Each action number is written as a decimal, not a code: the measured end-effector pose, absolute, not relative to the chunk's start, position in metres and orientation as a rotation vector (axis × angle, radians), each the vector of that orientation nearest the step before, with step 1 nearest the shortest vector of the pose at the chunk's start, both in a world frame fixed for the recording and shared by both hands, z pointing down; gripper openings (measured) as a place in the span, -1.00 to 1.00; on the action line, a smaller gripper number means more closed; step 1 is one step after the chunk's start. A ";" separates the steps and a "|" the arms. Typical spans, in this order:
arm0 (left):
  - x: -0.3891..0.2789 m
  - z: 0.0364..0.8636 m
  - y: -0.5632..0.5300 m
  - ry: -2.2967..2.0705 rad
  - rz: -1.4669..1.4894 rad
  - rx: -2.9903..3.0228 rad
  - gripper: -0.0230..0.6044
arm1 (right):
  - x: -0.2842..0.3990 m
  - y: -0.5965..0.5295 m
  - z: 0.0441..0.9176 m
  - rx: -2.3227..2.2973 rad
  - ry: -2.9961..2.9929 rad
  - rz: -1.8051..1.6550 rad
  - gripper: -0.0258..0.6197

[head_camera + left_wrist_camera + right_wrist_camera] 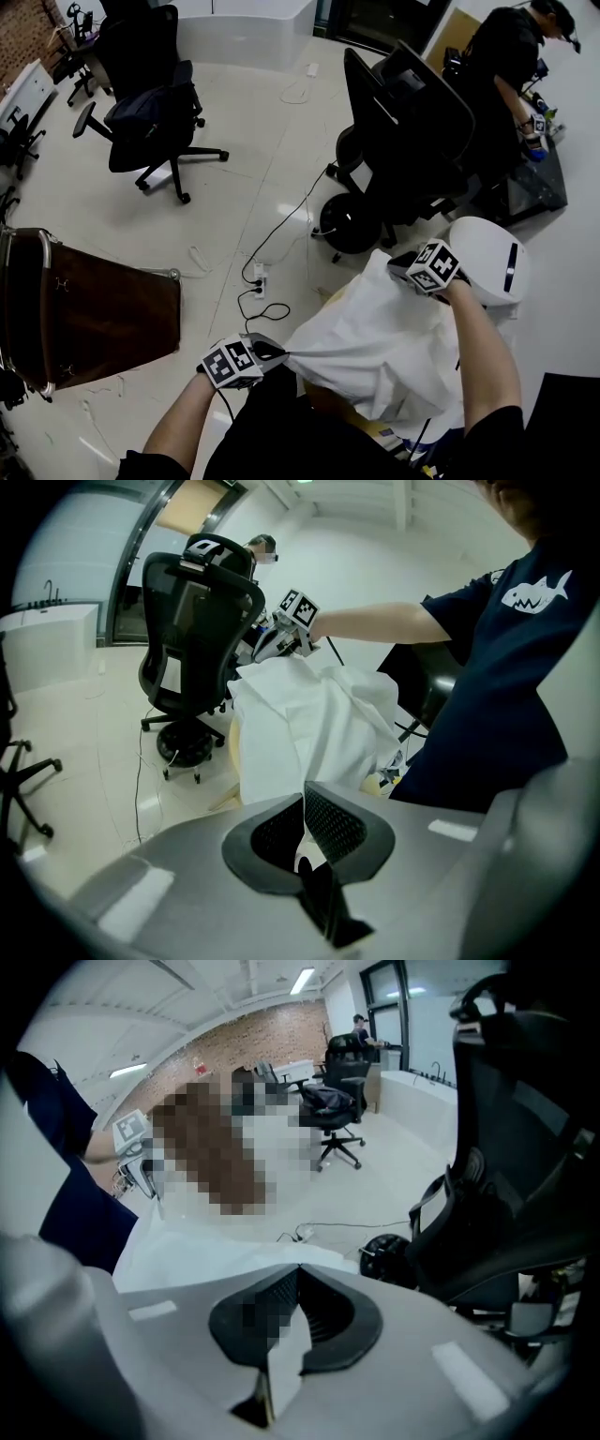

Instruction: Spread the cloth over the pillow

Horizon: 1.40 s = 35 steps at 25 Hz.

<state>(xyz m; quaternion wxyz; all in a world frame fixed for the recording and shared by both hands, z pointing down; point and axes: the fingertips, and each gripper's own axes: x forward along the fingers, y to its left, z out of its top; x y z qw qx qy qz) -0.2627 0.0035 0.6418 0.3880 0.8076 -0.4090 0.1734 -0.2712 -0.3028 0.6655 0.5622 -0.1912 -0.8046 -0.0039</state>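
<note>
A white cloth [384, 347] hangs stretched between my two grippers in front of me. My left gripper [278, 354] is shut on its near left corner; in the left gripper view the fabric [319, 724] runs straight into the closed jaws [304, 797]. At the far edge, my right gripper [405, 272] is shut on the cloth, and a strip of cloth [286, 1363] shows between its closed jaws [300, 1267]. A yellowish pillow [235, 747] peeks out under the cloth's left side; most of it is hidden.
Black office chairs [412, 131] stand just beyond the cloth, another chair [150, 103] at the far left. A brown cabinet [94, 309] is at the left. A power strip with cables [258, 277] lies on the floor. A white round object [492, 258] is at the right; a person [511, 56] stands far right.
</note>
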 end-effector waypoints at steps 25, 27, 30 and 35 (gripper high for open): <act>-0.330 0.686 0.019 -1.093 0.436 1.904 -0.93 | -0.361 -0.342 0.695 -0.215 -1.967 -0.315 -0.90; -0.325 0.698 0.020 -1.058 0.433 1.882 -0.93 | -0.360 -0.338 0.706 -0.211 -1.954 -0.318 -0.90; -0.316 0.711 0.019 -1.021 0.408 1.859 -0.93 | -0.356 -0.333 0.721 -0.211 -1.940 -0.307 -0.90; -0.306 0.728 0.019 -0.978 0.413 1.838 -0.93 | -0.349 -0.324 0.740 -0.236 -1.918 -0.275 -0.89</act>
